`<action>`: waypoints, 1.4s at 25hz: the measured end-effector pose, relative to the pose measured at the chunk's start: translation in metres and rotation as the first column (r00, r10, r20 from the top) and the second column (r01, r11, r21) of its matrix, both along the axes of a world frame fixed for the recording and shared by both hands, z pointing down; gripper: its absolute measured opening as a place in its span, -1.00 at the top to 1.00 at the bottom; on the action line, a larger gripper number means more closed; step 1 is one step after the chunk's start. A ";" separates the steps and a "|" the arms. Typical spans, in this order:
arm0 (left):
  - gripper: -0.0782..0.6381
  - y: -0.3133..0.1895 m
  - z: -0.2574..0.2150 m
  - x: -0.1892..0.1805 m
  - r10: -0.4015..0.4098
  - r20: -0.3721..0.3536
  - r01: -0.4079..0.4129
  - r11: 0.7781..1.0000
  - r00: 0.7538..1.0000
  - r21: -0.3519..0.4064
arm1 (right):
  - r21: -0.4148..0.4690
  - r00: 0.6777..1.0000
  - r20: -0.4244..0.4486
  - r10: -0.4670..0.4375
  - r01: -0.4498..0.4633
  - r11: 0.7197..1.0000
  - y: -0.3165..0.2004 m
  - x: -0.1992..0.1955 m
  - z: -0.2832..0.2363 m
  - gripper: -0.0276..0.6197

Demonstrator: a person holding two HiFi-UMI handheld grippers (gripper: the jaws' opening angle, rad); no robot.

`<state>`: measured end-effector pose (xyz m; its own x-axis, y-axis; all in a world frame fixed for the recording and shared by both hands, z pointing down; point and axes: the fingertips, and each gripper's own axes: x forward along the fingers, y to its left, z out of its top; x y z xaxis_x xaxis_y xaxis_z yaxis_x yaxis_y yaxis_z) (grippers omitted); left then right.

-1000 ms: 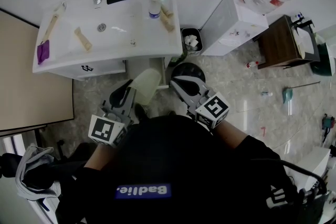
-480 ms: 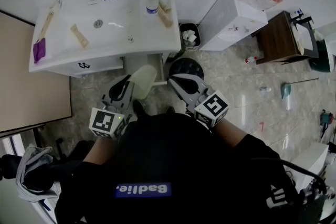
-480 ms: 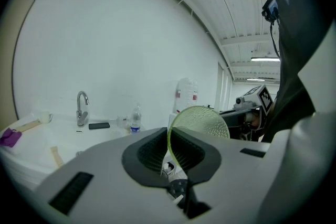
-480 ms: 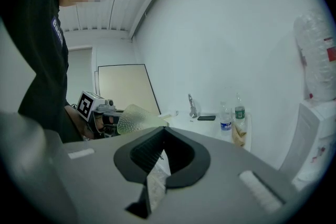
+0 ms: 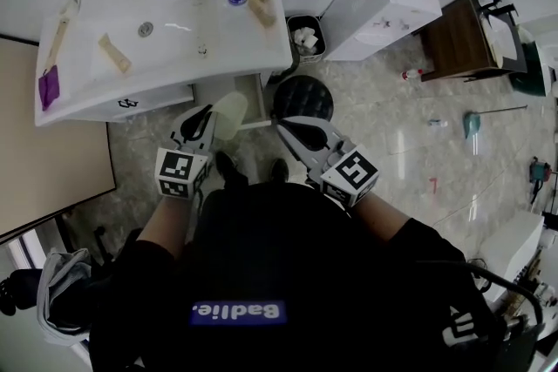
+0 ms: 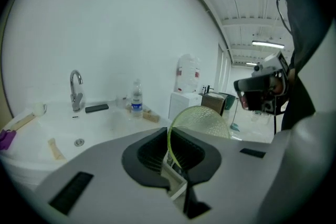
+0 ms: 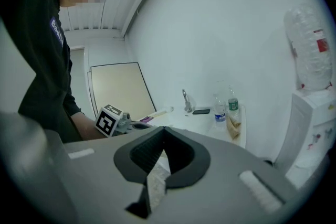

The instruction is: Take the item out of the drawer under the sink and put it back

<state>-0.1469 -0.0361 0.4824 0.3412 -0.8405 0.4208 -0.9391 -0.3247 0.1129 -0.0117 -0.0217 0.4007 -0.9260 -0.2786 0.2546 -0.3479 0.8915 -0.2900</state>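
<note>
Person stands facing the sink (image 5: 179, 43), which fills the upper left of the head view. Left gripper (image 5: 209, 112) sits just below the sink's front edge, jaws nearly closed on the thin rim of a pale green, translucent round dish (image 5: 230, 112). The left gripper view shows that rim nipped edge-on between the jaws, with the dimpled body standing up to their right. An edge pinch makes sense, since the piece looks too wide and shallow to span. The dish hangs in the air, clear of the basin, just right of the drawer front (image 5: 131, 105) under the sink. Whether that drawer stands open cannot be told from here. Right gripper (image 5: 284, 126) is at centre frame, jaws together on nothing, held aside near the black stool (image 5: 302, 97); probably kept free to work the drawer. Judged stage: item is out, return to the drawer not yet done.
</note>
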 end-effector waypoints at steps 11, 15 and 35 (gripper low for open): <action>0.72 -0.028 0.174 -0.018 0.101 0.114 -0.056 0.937 0.988 -0.346 | -0.069 0.991 -0.076 0.112 -0.117 0.991 -0.006 0.026 0.036 0.91; 0.72 -0.026 0.232 -0.027 0.143 0.148 -0.061 0.889 0.979 -0.454 | -0.082 0.982 -0.115 0.150 -0.159 0.984 -0.003 0.040 0.045 0.91; 0.72 -0.061 0.366 -0.021 0.214 0.193 -0.041 0.764 0.958 -0.644 | -0.150 0.895 -0.305 0.327 -0.384 0.911 0.011 0.114 0.084 0.91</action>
